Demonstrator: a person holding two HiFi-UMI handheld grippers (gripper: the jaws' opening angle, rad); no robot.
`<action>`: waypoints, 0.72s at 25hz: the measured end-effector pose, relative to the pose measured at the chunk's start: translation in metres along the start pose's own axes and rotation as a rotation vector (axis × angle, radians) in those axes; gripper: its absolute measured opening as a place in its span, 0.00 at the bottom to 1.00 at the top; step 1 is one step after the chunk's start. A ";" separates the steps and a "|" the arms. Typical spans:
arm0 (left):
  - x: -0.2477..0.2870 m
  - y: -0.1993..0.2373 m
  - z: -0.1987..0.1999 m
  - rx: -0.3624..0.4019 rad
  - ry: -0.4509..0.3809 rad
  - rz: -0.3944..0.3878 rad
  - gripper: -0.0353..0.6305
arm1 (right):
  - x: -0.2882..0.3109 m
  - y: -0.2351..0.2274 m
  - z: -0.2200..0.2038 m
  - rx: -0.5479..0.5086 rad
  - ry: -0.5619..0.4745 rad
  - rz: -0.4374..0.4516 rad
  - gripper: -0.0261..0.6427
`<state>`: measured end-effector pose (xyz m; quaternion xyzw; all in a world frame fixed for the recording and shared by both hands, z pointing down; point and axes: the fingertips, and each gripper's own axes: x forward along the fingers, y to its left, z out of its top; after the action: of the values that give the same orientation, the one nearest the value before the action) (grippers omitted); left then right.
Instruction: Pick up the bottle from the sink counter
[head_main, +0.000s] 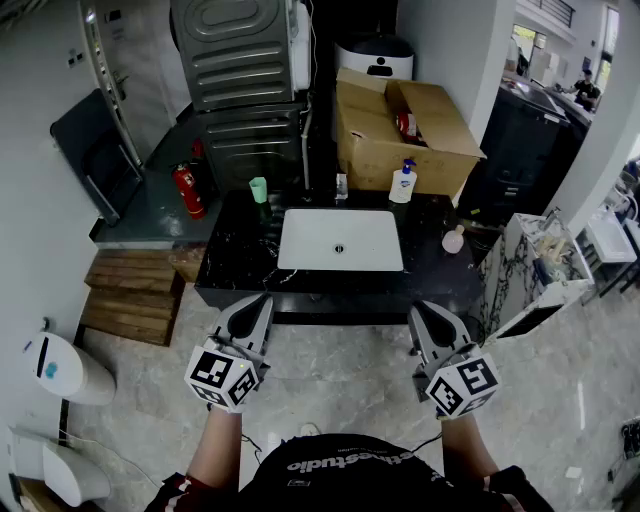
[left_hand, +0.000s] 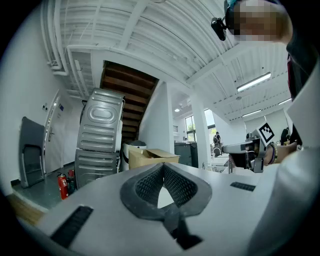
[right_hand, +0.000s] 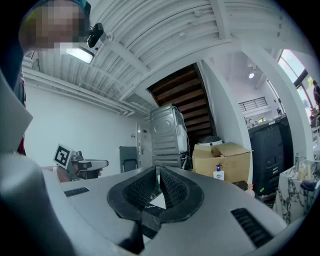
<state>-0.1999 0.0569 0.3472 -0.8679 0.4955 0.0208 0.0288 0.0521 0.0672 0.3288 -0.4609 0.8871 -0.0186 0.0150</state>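
Observation:
A white pump bottle (head_main: 402, 184) with a blue label stands at the back right of the black sink counter (head_main: 432, 270), behind the white basin (head_main: 340, 240). It also shows small in the right gripper view as the bottle (right_hand: 218, 172), in front of the cardboard box. My left gripper (head_main: 262, 298) and right gripper (head_main: 417, 308) are held level just before the counter's front edge, well short of the bottle. Both have their jaws shut with nothing between them, as the left gripper (left_hand: 163, 164) and right gripper (right_hand: 158, 169) show close up.
A green cup (head_main: 259, 189) stands at the counter's back left and a small pink bottle (head_main: 454, 240) lies at its right. An open cardboard box (head_main: 400, 125) sits behind the counter. A red fire extinguisher (head_main: 188, 190) and wooden pallets (head_main: 130, 295) are at the left.

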 end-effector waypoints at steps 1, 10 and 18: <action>0.000 0.000 0.000 -0.002 -0.001 0.000 0.08 | 0.000 0.001 -0.001 -0.001 0.000 0.000 0.10; -0.002 0.004 -0.004 -0.011 0.001 -0.001 0.08 | 0.002 0.004 -0.005 0.002 0.006 0.000 0.10; -0.003 0.014 -0.007 -0.027 0.004 -0.007 0.08 | 0.010 0.005 -0.007 0.017 0.009 -0.026 0.10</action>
<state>-0.2131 0.0521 0.3543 -0.8701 0.4920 0.0258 0.0160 0.0416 0.0617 0.3350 -0.4722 0.8809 -0.0285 0.0146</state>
